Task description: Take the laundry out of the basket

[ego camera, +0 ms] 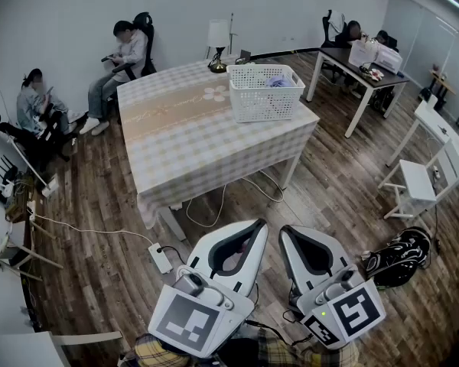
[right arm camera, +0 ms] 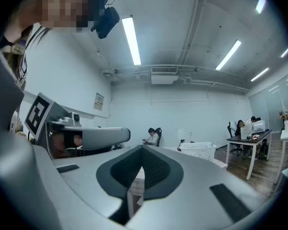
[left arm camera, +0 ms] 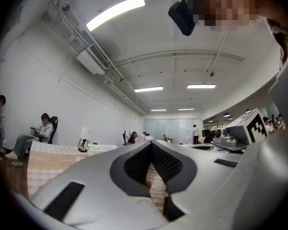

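Note:
A white slatted laundry basket stands on the far right part of a table with a checked cloth. Pale purple and white laundry shows over its rim. The basket appears small in the left gripper view and in the right gripper view. My left gripper and right gripper hang side by side near the bottom of the head view, well short of the table, over the wood floor. Both are shut with nothing between their jaws.
A table lamp stands behind the basket. Cables and a power strip lie on the floor under the table's near edge. A black bag and a white chair sit at right. Seated people are at back left and at a far desk.

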Demonstrator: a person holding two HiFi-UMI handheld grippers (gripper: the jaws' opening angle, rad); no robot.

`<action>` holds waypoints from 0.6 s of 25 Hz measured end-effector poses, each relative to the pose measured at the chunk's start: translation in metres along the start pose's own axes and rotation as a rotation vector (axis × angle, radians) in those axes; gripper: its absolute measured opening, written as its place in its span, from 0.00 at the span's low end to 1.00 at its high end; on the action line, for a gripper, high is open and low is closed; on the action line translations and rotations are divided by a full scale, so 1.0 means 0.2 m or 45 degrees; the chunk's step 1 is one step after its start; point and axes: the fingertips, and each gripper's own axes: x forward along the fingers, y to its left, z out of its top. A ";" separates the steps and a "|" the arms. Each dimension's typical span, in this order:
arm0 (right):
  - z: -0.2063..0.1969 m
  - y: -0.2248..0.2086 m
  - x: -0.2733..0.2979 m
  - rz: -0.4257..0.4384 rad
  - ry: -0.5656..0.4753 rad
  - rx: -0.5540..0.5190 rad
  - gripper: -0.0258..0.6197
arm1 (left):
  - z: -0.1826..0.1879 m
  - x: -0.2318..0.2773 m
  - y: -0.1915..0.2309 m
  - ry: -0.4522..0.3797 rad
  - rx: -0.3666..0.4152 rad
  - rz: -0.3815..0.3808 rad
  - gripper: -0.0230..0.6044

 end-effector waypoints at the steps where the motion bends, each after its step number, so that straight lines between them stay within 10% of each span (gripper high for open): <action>1: 0.00 -0.01 -0.01 -0.002 0.001 0.003 0.07 | 0.00 0.01 -0.01 0.004 -0.002 0.000 0.07; 15: -0.06 -0.16 -0.01 -0.006 0.002 0.052 0.07 | -0.01 0.12 0.05 0.014 0.021 0.055 0.07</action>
